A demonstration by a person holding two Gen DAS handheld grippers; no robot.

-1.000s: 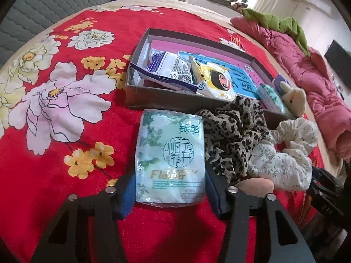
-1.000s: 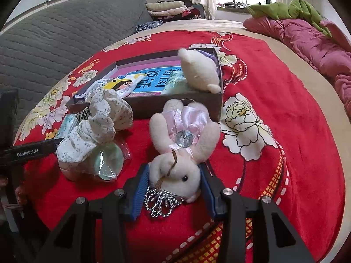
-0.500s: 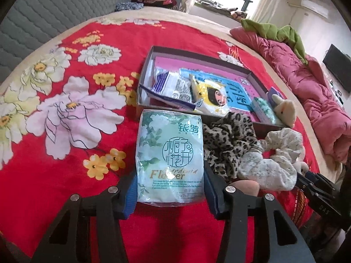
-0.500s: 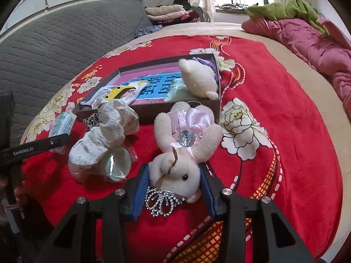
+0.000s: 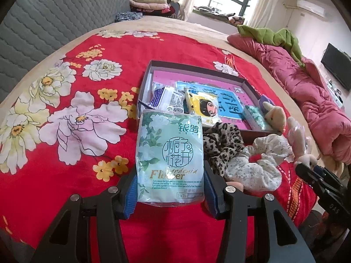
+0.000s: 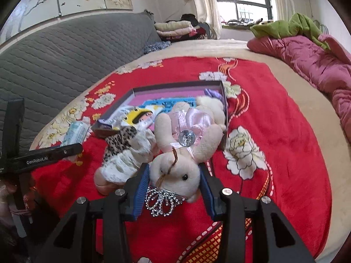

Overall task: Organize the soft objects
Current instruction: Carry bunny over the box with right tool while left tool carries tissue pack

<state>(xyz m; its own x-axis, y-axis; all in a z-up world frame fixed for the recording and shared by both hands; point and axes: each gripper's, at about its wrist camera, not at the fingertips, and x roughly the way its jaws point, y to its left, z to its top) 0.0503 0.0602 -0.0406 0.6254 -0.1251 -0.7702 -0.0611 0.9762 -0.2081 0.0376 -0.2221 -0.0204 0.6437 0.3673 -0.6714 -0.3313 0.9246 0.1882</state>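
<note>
Dark cardboard box (image 5: 249, 82): wipes packet (image 5: 167, 97), cartoon pouch (image 5: 203, 107), plush (image 5: 274, 115) inside.

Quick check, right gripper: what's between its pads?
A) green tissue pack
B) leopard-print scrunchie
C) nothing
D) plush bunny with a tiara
D: in the right wrist view the blue pads of the right gripper press both sides of the head of the plush bunny, tiara at the near end; the tissue pack sits in the left gripper, and the leopard-print scrunchie lies on the bedspread.
</note>
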